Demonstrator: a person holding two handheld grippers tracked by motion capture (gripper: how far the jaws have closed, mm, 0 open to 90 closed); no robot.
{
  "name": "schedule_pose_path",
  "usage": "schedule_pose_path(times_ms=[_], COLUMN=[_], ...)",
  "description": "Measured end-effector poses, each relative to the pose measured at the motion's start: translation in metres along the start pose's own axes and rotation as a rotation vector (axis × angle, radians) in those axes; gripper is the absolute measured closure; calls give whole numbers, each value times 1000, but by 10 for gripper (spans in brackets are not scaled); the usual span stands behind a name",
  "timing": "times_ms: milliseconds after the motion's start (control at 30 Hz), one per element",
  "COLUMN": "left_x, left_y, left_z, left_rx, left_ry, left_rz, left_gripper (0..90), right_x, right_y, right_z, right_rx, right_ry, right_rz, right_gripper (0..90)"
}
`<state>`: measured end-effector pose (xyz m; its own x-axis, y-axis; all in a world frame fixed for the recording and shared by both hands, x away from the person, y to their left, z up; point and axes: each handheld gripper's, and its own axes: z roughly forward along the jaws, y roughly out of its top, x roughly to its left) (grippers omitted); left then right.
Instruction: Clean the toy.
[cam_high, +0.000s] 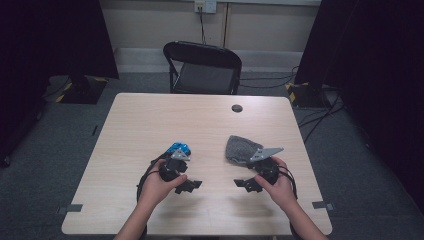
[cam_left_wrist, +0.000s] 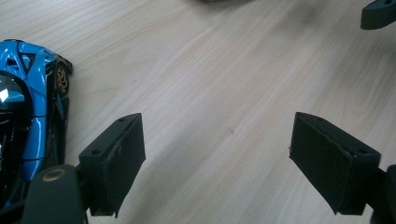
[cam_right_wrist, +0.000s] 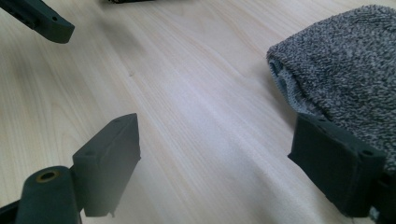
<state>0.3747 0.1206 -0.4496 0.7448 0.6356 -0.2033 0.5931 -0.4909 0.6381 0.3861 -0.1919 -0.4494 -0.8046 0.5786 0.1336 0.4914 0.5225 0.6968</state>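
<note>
High view: a person's two hands come in from the near edge of the pale wooden bench (cam_high: 150, 120), each holding a black two-jaw gripper low over the bare middle of the top, the two tools pointing inward at one another. The left gripper (cam_high: 192, 184) has a glossy blue and black toy sports car (cam_high: 178, 148) just behind it, on the far side. The right gripper (cam_high: 241, 183) has a folded grey terry cloth (cam_high: 240, 148) just behind it in the same way. Car and cloth lie apart, with bare wood between them.

In the left gripper view the left gripper's fingers (cam_left_wrist: 114, 163) stand wide and released, nothing but wood grain between them; the toy car (cam_left_wrist: 28, 121) lies outside the left-hand finger, near it, and I cannot tell whether they touch.

In the right gripper view the right gripper's fingers (cam_right_wrist: 109, 163) are likewise spread and released over bare bench, and the grey cloth (cam_right_wrist: 345, 70) lies beyond the right-hand finger, its edge close behind that finger.

A black folding chair (cam_high: 202, 67) stands past the far edge of the bench, and a small dark round disc (cam_high: 237, 108) sits near that edge.
</note>
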Motion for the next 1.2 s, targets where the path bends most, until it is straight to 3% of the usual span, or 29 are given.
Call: schedule_pose_path(times_ms=[800,933,1067,1200], left_x=[-25,-28,-29,-30], left_y=[-31,-37,-42,-46], left_z=[14,18,21,24], left_rx=[35,62,54,31], left_ry=[-22,-6,5,23], left_rz=[45,80,108,182], left_gripper=[179,180,174,159], right_x=[32,33,34,35], right_y=[-28,-34,-39,-42], right_z=[13,17,20,23], right_rx=[48,48,53,56], right_ry=[11,1,-4,-9], right_rz=[-40,-42,-54,-57], right_gripper=[151,153,153,151])
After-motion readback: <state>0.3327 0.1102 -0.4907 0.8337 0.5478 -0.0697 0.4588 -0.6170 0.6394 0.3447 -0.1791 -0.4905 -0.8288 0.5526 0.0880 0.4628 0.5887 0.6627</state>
